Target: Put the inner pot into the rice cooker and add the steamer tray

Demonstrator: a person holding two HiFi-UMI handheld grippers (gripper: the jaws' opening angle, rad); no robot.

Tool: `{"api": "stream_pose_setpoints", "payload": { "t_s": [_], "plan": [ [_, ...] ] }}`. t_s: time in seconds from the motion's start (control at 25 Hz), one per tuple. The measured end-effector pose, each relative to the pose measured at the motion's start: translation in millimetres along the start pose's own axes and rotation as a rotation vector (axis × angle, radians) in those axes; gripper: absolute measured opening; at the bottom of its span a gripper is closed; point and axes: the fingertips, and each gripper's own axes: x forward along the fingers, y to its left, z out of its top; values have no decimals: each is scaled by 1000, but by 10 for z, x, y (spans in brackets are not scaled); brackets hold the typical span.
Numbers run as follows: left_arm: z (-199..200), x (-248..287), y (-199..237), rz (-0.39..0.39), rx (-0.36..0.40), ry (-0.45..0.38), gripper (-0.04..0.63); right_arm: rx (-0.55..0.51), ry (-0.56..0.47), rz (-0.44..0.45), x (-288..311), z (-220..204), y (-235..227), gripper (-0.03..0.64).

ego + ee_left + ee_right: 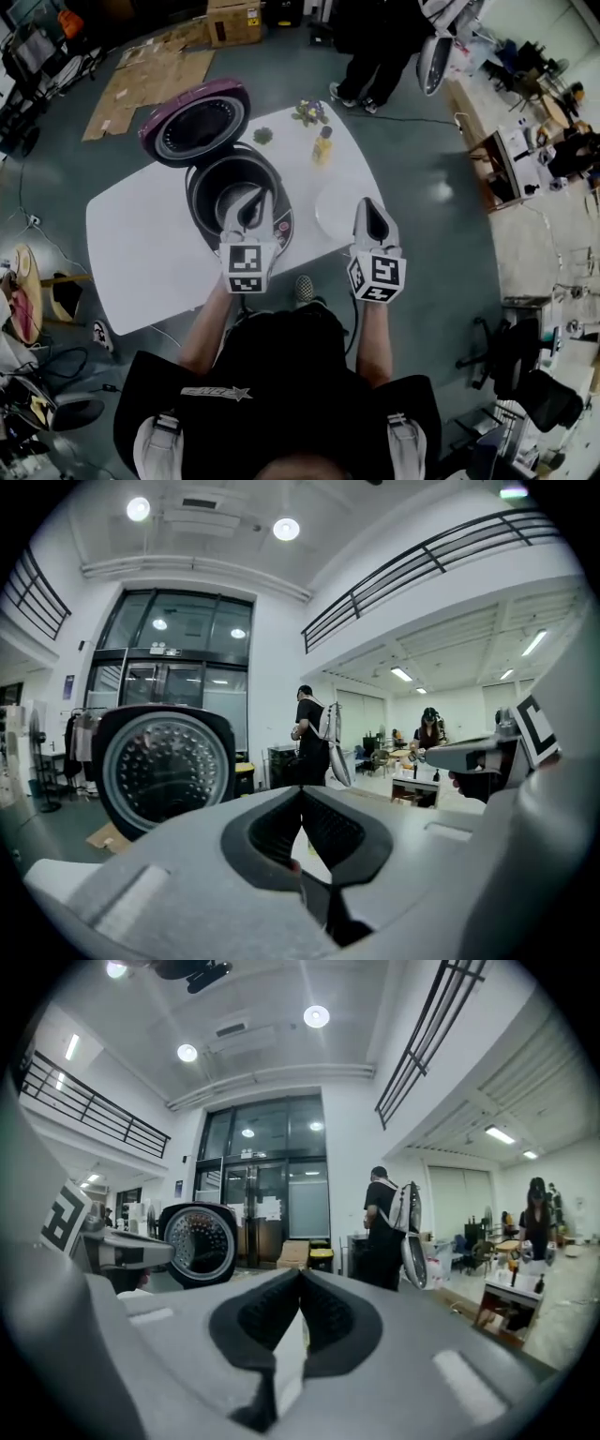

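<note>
Left claw (249, 202) pressed together on nothing, hovering over the near rim of the rice cooker (200, 192) at the middle of the bench (141, 253), lid (195, 122) tipped open toward the far left corner. Right claw (371, 208) likewise closed and empty, above the white round tray (333, 211) by the right edge.

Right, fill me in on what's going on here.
A person holds two grippers over a white table. The left gripper and right gripper are both shut and empty. The rice cooker stands open, lid up, by the left one; a white round piece, perhaps the steamer tray, lies near the right one.
</note>
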Motion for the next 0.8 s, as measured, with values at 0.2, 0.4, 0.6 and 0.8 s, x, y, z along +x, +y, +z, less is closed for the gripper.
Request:
{"api": "stream_pose_setpoints", "payload": {
  "t_s": [0.2, 0.4, 0.6, 0.8],
  "plan": [
    [-55, 221, -603, -122, 15, 18, 11, 23, 38, -106, -298, -203, -481, 6],
    [-216, 396, -1110, -203, 23, 56, 11, 47, 88, -184, -519, -499, -904, 6],
    [-500, 495, -1428, -248, 10, 128, 11, 77, 165, -212, -620, -855, -1121, 6],
    [-813, 606, -1603, -253, -4, 218, 11, 109, 245, -188, -561, -1226, -1219, 6]
  ]
}}
